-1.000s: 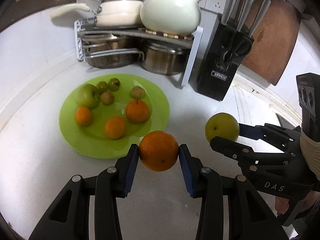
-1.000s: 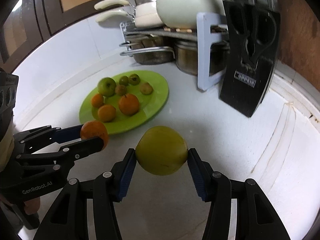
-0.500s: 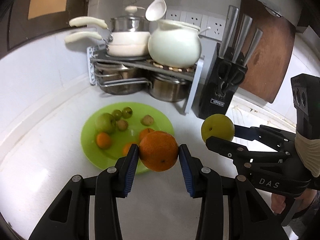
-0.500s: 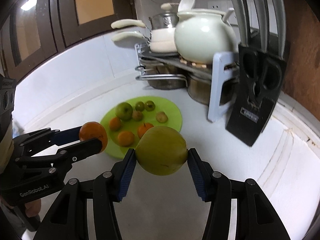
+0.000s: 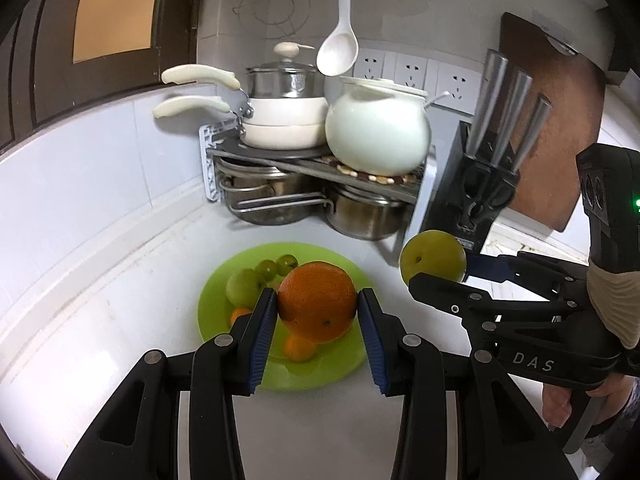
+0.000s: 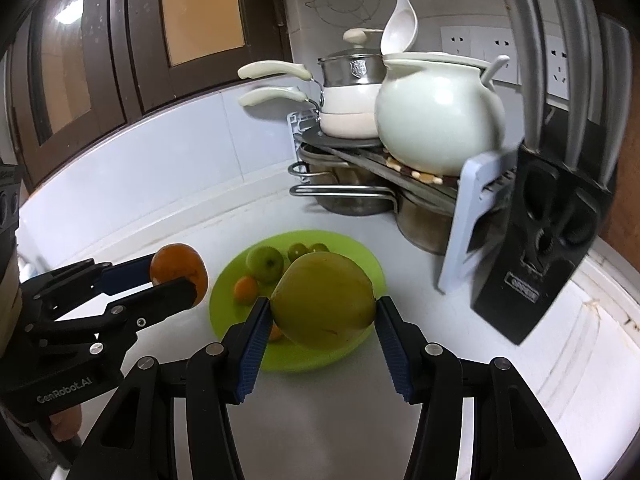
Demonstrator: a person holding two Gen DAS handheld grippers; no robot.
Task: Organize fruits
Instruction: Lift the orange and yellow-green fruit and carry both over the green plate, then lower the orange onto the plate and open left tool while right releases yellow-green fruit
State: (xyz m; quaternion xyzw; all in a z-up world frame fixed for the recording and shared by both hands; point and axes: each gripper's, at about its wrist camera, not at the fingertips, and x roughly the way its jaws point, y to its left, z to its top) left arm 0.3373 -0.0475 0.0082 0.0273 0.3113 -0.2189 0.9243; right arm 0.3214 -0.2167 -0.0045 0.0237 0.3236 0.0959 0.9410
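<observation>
Between left gripper (image 5: 317,309) pads, orange (image 5: 316,300)

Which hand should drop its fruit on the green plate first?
Probably left. The left gripper, shut on the round orange, sits beside the round green plate; the right gripper with its yellow-green fruit looks equally near, so it's close.

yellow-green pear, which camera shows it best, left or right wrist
The left wrist view: the yellow-green pear shows whole and sharp from the side, clamped in the right gripper. In the right wrist view the pear fills the middle between the blue pads, close and slightly blurred.
</observation>
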